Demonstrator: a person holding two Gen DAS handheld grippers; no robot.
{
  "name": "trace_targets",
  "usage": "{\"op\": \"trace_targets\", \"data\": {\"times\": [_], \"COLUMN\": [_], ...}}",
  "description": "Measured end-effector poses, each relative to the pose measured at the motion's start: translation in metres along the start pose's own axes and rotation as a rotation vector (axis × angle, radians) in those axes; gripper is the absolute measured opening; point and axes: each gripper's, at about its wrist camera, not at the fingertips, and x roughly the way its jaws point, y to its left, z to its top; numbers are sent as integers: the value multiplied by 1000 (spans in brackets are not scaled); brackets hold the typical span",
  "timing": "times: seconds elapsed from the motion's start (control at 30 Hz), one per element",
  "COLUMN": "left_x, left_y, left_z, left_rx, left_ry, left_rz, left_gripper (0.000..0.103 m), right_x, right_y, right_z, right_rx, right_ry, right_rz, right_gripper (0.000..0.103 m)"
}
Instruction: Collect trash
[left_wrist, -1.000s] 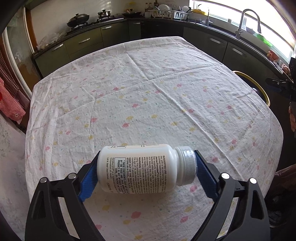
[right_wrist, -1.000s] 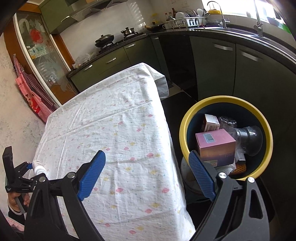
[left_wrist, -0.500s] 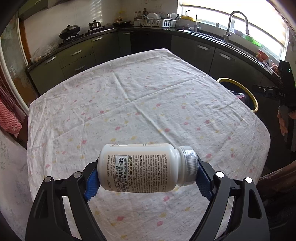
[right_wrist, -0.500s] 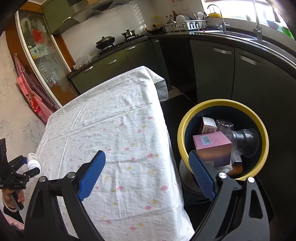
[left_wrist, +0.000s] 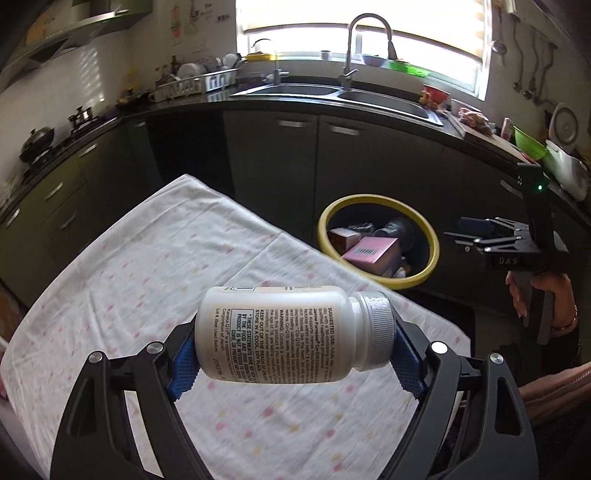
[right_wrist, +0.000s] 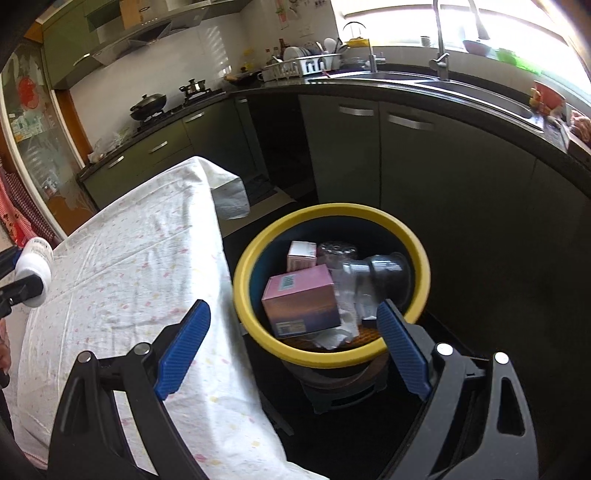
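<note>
Step in hand: the person carries a white bottle (left_wrist: 291, 334) toward the bin (left_wrist: 376, 282), which sits on the floor just past the edge of the table (left_wrist: 147, 266).
Left gripper (left_wrist: 293, 354): its jaws are spread wide and press on the two ends of the bottle, one blue pad on the bottom and one on the cap. The bottle lies sideways between them, up in the air over the table's white cloth.
Right gripper (right_wrist: 291, 347): its jaws stand wide open with nothing in them. It hangs over the gap between the table and the bin.
Bin: it has a yellow rim and already holds a pink box (right_wrist: 301, 301), a smaller box (right_wrist: 302, 254) and a clear plastic bottle (right_wrist: 369, 280).
How far along: the bottle is not over the bin yet; it looks close to the table's edge.
Next move: the left gripper needs to go on past the table edge until the bottle is above the yellow rim, then open so the bottle drops in.
Watch out: the right gripper is near the bin too, so the two could bump.
</note>
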Motion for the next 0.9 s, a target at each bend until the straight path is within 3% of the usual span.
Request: {"op": "trace_targets", "data": {"times": [0.17, 0.37, 0.6, 0.73, 0.9], "left_x": [64, 150, 228, 262, 263], "left_y": [-39, -78, -121, -132, -126], "left_z": [57, 104, 131, 136, 132], "left_rx": [80, 144, 200, 183, 133], "left_ry": [37, 128, 189, 242, 261], "left_rz": [-124, -190, -215, -248, -236], "left_gripper": [83, 83, 83, 85, 88], "right_x": [4, 5, 6, 4, 0], "right_y": [-41, -72, -98, -104, -98], "right_z": [-4, -7, -13, -14, -14], "right_rx": [71, 132, 180, 195, 182], "right_ry": [5, 9, 17, 15, 11], "right_rz": [-28, -53, -77, -87, -83], "right_gripper": [87, 87, 87, 87, 87]}}
